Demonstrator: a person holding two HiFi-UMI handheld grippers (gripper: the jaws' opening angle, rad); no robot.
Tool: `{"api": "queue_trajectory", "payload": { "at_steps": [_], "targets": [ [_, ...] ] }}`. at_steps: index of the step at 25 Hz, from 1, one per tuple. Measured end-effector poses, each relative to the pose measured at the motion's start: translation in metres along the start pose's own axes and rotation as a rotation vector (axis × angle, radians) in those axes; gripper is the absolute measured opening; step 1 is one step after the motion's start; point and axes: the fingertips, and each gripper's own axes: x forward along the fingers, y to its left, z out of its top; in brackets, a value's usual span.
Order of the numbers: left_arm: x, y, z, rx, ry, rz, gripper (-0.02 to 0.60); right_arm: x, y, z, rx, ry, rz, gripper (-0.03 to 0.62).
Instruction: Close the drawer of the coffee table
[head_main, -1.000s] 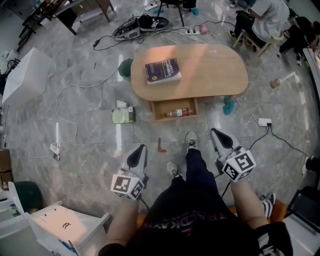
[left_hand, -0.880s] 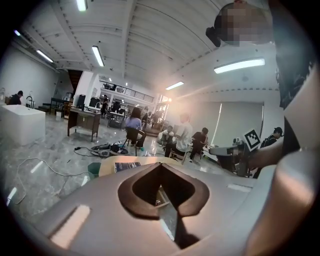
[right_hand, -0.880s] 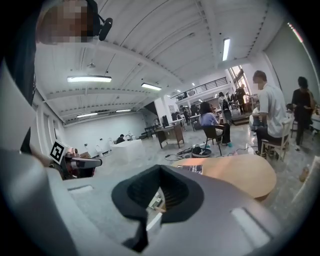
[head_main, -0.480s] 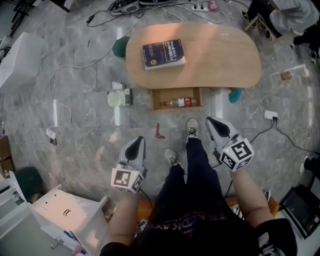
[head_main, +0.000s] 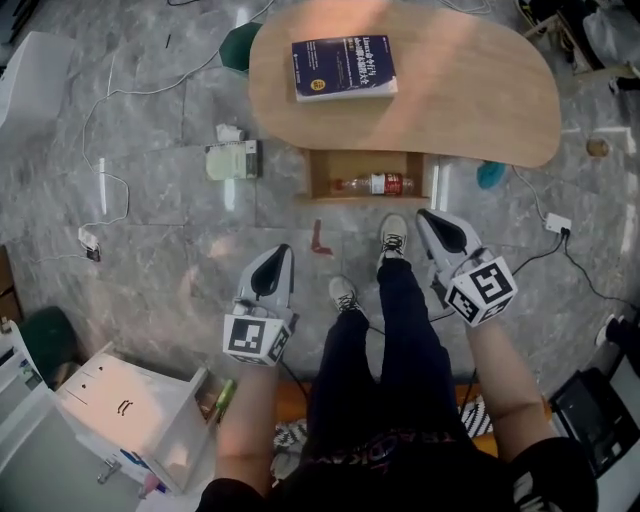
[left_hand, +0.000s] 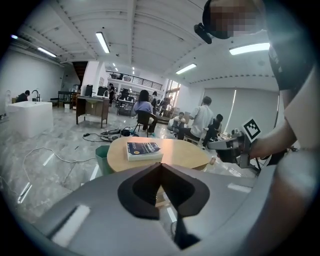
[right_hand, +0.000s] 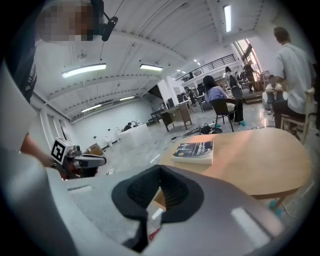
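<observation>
The oval wooden coffee table (head_main: 450, 90) stands ahead of me, with a dark blue book (head_main: 343, 66) on its top. Its drawer (head_main: 318, 187) is pulled out toward me, and a plastic bottle (head_main: 372, 184) lies inside. My left gripper (head_main: 274, 258) hovers over the floor short of the drawer's left side, jaws shut and empty. My right gripper (head_main: 436, 224) is just short of the drawer's right front corner, also shut and empty. The left gripper view shows the shut tips (left_hand: 160, 166) before the table (left_hand: 175, 152). The right gripper view shows its tips (right_hand: 160, 170) and the book (right_hand: 195, 151).
My legs and shoes (head_main: 392, 236) stand between the grippers. A red scrap (head_main: 320, 241), a green box (head_main: 232, 160), cables and a power strip (head_main: 557, 224) lie on the marble floor. A white cabinet (head_main: 130, 405) is at my lower left. People (left_hand: 202, 120) sit beyond the table.
I have stepped closer to the table, so the drawer now lies just ahead of both grippers. Both grippers have come down and forward, and their jaws have stayed shut.
</observation>
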Motion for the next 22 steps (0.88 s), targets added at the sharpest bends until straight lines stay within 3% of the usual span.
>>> {"api": "queue_trajectory", "payload": {
  "at_steps": [8,14,22],
  "targets": [
    [0.055,0.04,-0.112,0.002,0.025,-0.016,0.008,0.036,-0.053,-0.09,-0.015,0.014,-0.055,0.0],
    [0.087,0.062,-0.175,-0.012,0.018,0.003,0.008,0.048,-0.083,-0.149,-0.024,0.037,-0.085,0.0],
    [0.126,0.109,-0.247,0.026,-0.037,0.05,0.008,0.075,-0.121,-0.18,-0.085,-0.041,-0.107,0.0]
  ]
}}
